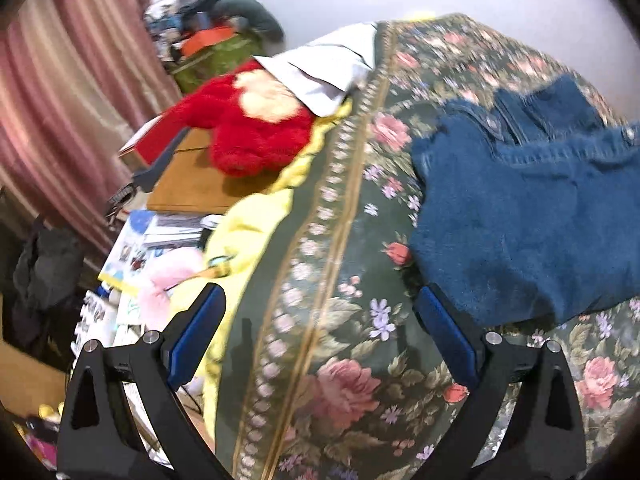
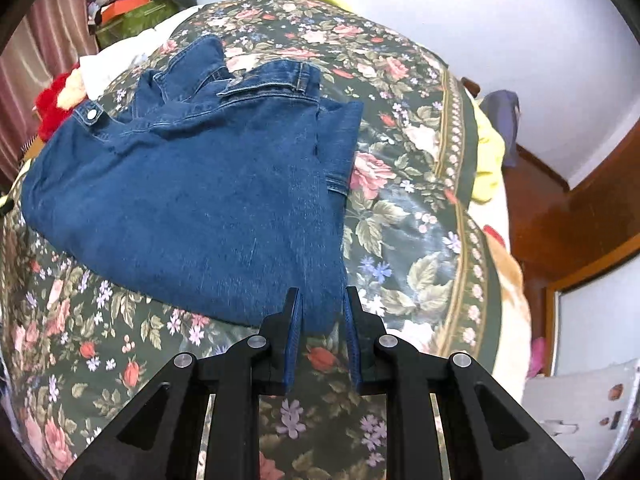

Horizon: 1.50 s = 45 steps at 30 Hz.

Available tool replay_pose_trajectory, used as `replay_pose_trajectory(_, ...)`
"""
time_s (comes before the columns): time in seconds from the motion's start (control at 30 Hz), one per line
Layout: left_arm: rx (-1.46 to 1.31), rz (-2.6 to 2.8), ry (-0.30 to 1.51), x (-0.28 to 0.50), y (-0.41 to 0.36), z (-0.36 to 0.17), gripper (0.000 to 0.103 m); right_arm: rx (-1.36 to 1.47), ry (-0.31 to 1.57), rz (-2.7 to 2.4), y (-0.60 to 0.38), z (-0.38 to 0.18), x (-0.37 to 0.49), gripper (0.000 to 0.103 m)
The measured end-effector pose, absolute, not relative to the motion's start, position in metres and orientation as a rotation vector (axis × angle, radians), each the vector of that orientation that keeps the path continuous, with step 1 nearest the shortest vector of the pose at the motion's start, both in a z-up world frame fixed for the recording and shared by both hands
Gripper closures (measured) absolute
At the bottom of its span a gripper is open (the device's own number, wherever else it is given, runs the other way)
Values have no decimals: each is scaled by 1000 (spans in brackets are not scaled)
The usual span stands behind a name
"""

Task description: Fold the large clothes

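Blue jeans (image 2: 192,184) lie folded on a dark green floral bedspread (image 2: 400,208), waistband at the far side. They also show at the right of the left wrist view (image 1: 520,216). My right gripper (image 2: 322,300) hovers at the near edge of the jeans, its jaws narrowly apart with the denim edge between them, not clamped. My left gripper (image 1: 320,300) is wide open and empty over the bedspread (image 1: 344,360), left of the jeans; its right finger (image 1: 444,328) is close to the denim's near corner.
A red plush toy (image 1: 248,132), white cloth (image 1: 328,68) and yellow sheet (image 1: 248,232) lie at the bed's left edge. Beyond are a cluttered wooden surface (image 1: 188,184), papers and pink curtains (image 1: 60,92). A wooden door (image 2: 580,208) stands right of the bed.
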<state>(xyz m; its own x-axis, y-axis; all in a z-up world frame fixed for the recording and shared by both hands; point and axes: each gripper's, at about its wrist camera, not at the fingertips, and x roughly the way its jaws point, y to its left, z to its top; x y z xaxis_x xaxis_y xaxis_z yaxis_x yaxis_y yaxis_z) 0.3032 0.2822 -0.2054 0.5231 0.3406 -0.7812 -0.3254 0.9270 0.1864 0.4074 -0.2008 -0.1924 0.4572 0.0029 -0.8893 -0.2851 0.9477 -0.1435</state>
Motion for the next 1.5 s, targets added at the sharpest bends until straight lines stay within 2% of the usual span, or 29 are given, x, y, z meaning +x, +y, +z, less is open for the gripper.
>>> replay_pose_trajectory(0.3,-230,344,810,284,264,-173,4,-304,944,225,-166,-150,390,87)
replay_pose_trajectory(0.53,-564,178,887,301,240,-218,4,-254,884,340,-112,-135,396,87)
replay_pose_trajectory(0.77,-861,72,988,331,226,-281,4,-305,993,421,-62,-183,421,87)
replay_pose_trajectory(0.93,-1013,13,972,347,227,-304,7,-364,1111,441,-47,-233,437,87)
replay_pose_trajectory(1.23,-922,71,879,402,220,-299,7,-309,1099,492,-51,-244,442,87)
replay_pose_trajectory(1.3,-904,121,847,409,217,-294,11,-284,1096,501,-55,-245,441,87)
replay_pose_trajectory(1.33,-886,152,828,412,217,-294,21,-271,1095,506,-57,-245,441,87)
replay_pose_trajectory(1.37,-850,201,828,416,217,-293,40,-255,1095,513,-58,-245,442,87)
replay_pose_trajectory(1.5,-839,246,837,420,220,-287,58,-219,1113,535,-60,-242,442,87)
